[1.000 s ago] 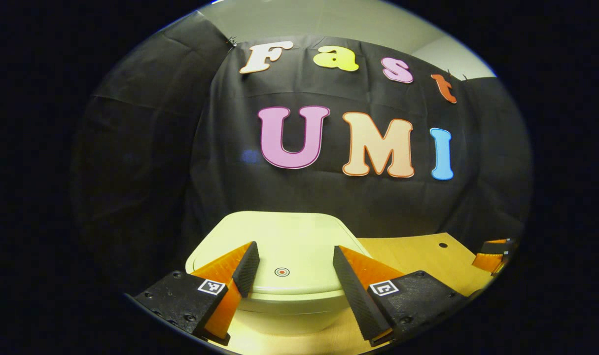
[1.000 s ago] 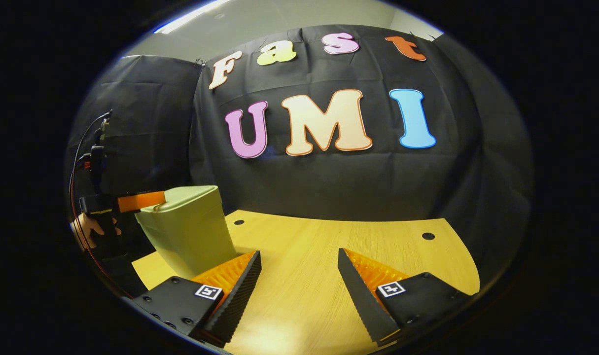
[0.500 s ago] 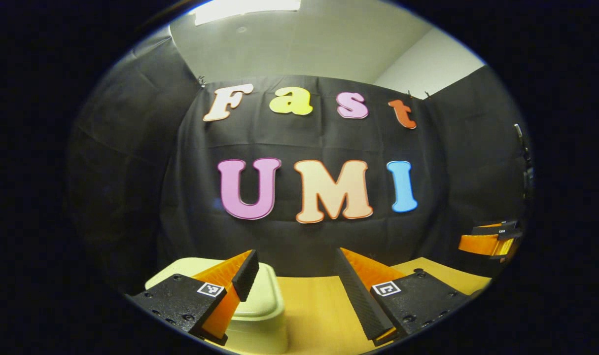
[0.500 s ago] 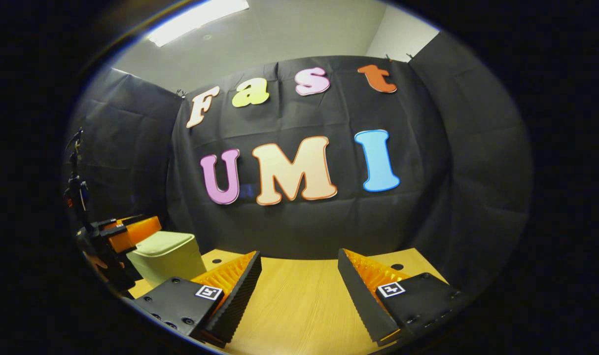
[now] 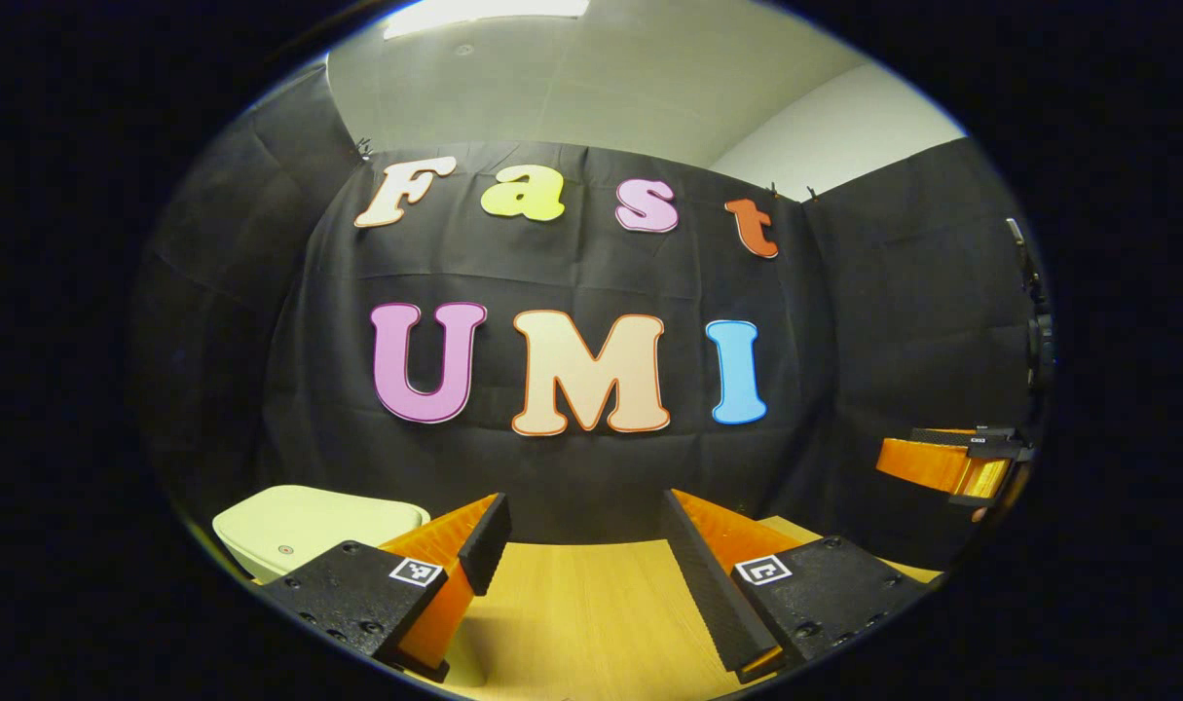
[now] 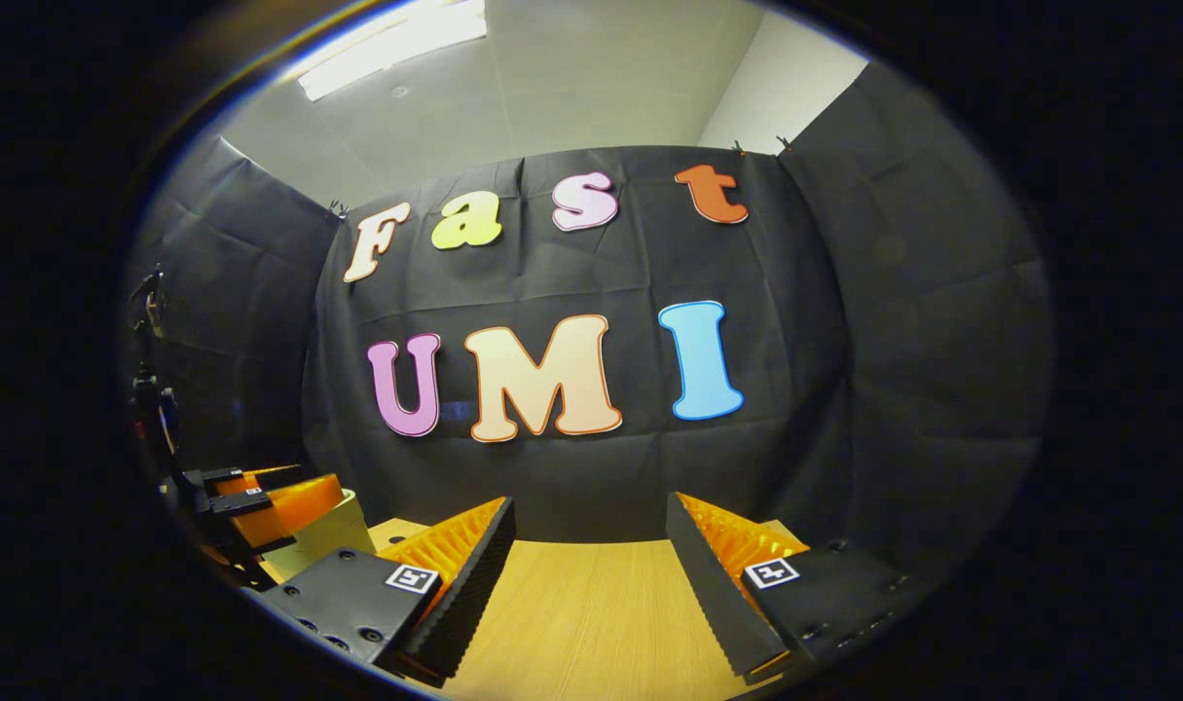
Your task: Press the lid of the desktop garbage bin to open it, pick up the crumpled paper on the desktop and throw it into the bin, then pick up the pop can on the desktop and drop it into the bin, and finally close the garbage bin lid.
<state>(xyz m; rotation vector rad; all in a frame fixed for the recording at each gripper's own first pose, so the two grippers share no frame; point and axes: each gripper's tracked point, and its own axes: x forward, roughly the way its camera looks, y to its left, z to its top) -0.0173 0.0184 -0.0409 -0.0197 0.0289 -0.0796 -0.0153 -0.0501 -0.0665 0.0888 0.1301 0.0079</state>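
The pale green garbage bin point(image 5: 304, 531) stands at the lower left in the left gripper view with its lid down flat. My left gripper point(image 5: 583, 540) is open to the right of the bin, above the wooden table point(image 5: 591, 613), nothing between its fingers. In the right gripper view the bin point(image 6: 330, 537) peeks out at lower left, partly hidden behind the left gripper point(image 6: 260, 501). My right gripper point(image 6: 591, 555) is open over bare tabletop point(image 6: 591, 623). The right gripper point(image 5: 946, 465) also appears at the right edge of the left gripper view.
The black cloth wall closes off the back and both sides of the table. A cable and the left gripper's mount point(image 6: 153, 409) rise along the left edge in the right gripper view.
Both grippers lifted and tilted upward, showing more ceiling. The left gripper swung off the bin lid to the right, so the bin slid to the lower left. Both stayed open.
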